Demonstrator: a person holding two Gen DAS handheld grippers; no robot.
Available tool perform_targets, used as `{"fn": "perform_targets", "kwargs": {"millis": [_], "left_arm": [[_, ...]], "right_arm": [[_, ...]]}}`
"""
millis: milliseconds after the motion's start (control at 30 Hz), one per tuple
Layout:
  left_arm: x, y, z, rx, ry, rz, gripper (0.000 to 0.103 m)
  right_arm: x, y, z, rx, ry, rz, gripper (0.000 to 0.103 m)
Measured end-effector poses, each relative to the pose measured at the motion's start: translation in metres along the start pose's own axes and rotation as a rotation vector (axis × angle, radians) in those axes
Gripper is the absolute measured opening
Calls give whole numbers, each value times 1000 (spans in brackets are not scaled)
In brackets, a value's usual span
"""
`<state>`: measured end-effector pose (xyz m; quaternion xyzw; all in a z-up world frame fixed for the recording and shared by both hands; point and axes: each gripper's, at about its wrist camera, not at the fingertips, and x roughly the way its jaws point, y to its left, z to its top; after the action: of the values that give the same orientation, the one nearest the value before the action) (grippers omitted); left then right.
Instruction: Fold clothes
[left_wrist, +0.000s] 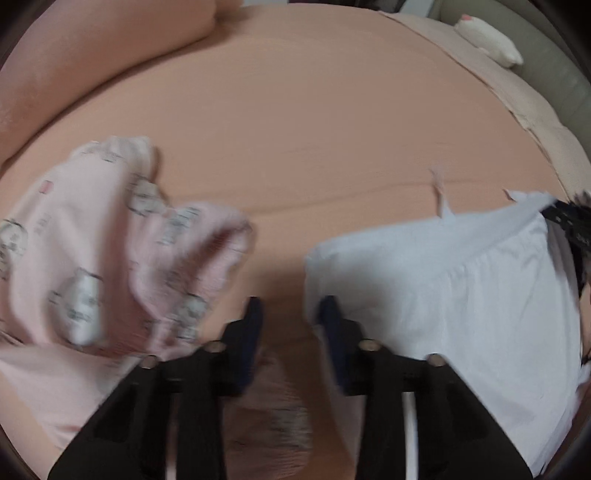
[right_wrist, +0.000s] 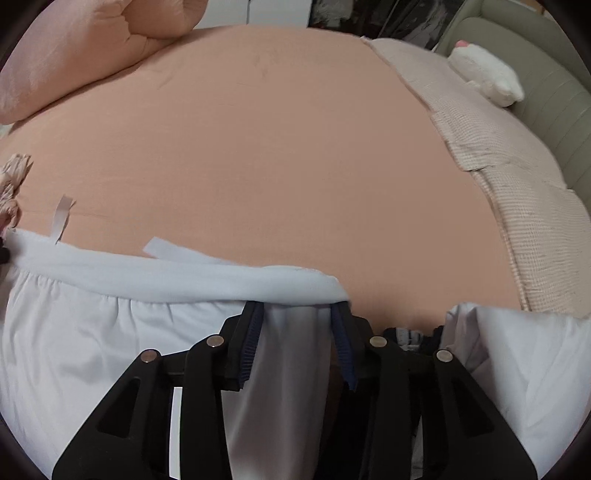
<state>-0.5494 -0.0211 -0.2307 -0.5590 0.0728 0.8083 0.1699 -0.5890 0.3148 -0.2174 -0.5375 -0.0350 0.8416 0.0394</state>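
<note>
The broad peach bedsheet (right_wrist: 277, 147) lies bare across its middle, open for passage. At its left side a crumpled pink printed garment (left_wrist: 92, 240) blocks the way; just beside it, past a narrow bare strip, spreads a white cotton garment (right_wrist: 92, 332). A rolled peach duvet (right_wrist: 92, 48) bounds the far-left corner, and a white plush toy (right_wrist: 487, 77) sits on the pale textured blanket (right_wrist: 517, 192) at the right.

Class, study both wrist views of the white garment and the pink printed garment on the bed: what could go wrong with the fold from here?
1. The right gripper stands open around the white garment near its waistband, so the cloth may slip out when lifted.
2. The left gripper hangs open between it and the pink printed garment, and could snag the wrong one.
</note>
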Motion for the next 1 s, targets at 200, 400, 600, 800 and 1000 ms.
{"fn": "perform_targets", "kwargs": {"millis": [200,400,600,800,1000], "left_arm": [[-9,-35,-9,25,-17,141,10],[-16,-20,-4,-7,-16,271,10],[-20,17,-11,-173,-26,95,28],[-6,-1,-6,-108,-23,30,41],[8,-29,8,32,-15,277,0]], "right_arm": [[-4,-7,7,-141,67,183,50],[-8,-16,26,-130,60,214,49],[-11,-31,36,-100,25,284,50],[-55,-3,7,-147,18,247,61],[-28,15,1,-254,97,165,72]]}}
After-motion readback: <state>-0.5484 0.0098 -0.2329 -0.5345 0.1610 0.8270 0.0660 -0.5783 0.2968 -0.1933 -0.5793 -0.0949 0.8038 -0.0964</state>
